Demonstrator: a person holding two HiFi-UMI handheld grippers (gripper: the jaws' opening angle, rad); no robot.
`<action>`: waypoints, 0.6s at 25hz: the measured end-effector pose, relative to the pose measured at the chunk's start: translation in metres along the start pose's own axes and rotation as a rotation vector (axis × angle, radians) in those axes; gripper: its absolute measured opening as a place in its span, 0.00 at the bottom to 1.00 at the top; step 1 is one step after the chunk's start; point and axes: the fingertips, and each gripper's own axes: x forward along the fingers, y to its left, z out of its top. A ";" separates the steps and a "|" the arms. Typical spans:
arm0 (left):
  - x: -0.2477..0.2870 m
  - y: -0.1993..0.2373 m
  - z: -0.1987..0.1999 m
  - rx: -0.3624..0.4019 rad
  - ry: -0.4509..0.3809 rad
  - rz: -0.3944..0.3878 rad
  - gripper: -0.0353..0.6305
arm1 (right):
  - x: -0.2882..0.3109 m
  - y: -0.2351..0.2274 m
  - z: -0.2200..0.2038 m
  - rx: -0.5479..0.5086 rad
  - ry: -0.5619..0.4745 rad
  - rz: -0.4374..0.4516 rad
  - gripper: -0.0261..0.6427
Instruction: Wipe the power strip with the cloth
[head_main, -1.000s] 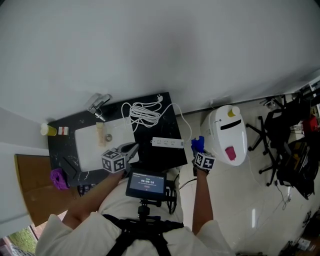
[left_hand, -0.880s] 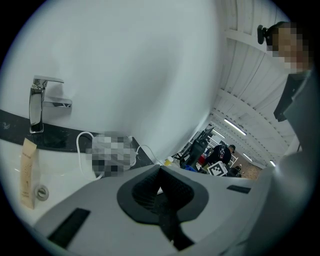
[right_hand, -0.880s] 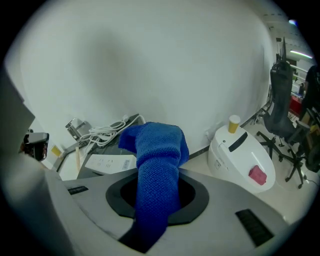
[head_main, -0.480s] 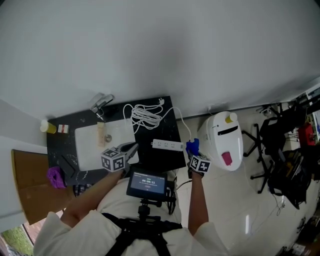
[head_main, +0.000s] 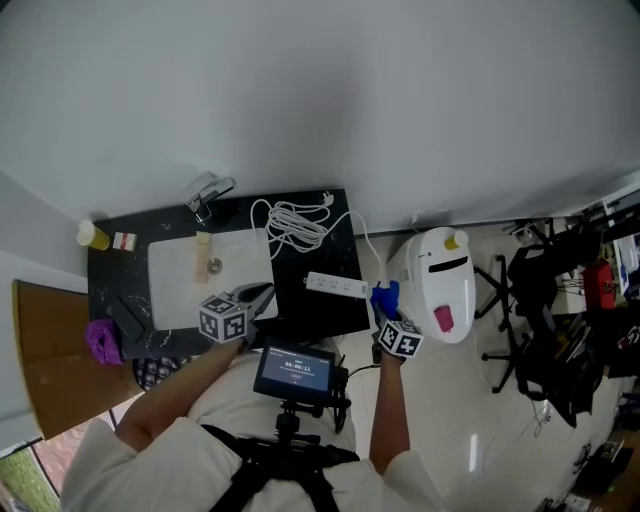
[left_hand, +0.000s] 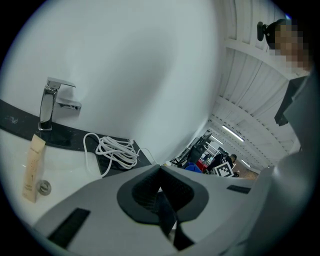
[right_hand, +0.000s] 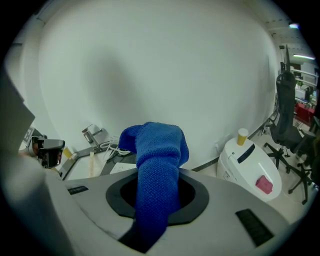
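The white power strip (head_main: 336, 285) lies on the black counter (head_main: 315, 310) near its right edge, its white cable coiled (head_main: 295, 222) behind it. My right gripper (head_main: 386, 302) hovers just off the counter's right edge, beside the strip's right end, shut on a blue cloth (right_hand: 157, 160) that bulges up out of the jaws. In the right gripper view a corner of the strip (right_hand: 120, 168) shows left of the cloth. My left gripper (head_main: 266, 295) rests at the sink's front right corner, left of the strip, jaws shut with nothing between them (left_hand: 160, 171).
A white sink (head_main: 180, 285) holds a beige tube (head_main: 203, 252) and a drain. A chrome faucet (head_main: 208, 192) stands behind it and a yellow bottle (head_main: 92, 235) at far left. A white appliance (head_main: 435, 285) sits on the floor right of the counter. Office chairs (head_main: 540, 320) are farther right.
My right gripper with the blue cloth has drifted a little left, closer to the strip's right end. The left gripper has stayed put. The head view has shifted slightly.
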 end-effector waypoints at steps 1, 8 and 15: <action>-0.003 0.000 -0.003 -0.008 -0.002 -0.006 0.06 | -0.005 0.004 0.000 -0.004 -0.010 0.002 0.17; -0.020 -0.004 -0.014 -0.034 -0.026 -0.026 0.06 | -0.040 0.023 -0.008 -0.033 -0.045 -0.004 0.17; -0.028 -0.016 -0.011 -0.041 -0.067 -0.013 0.06 | -0.066 0.023 -0.005 -0.051 -0.076 0.009 0.17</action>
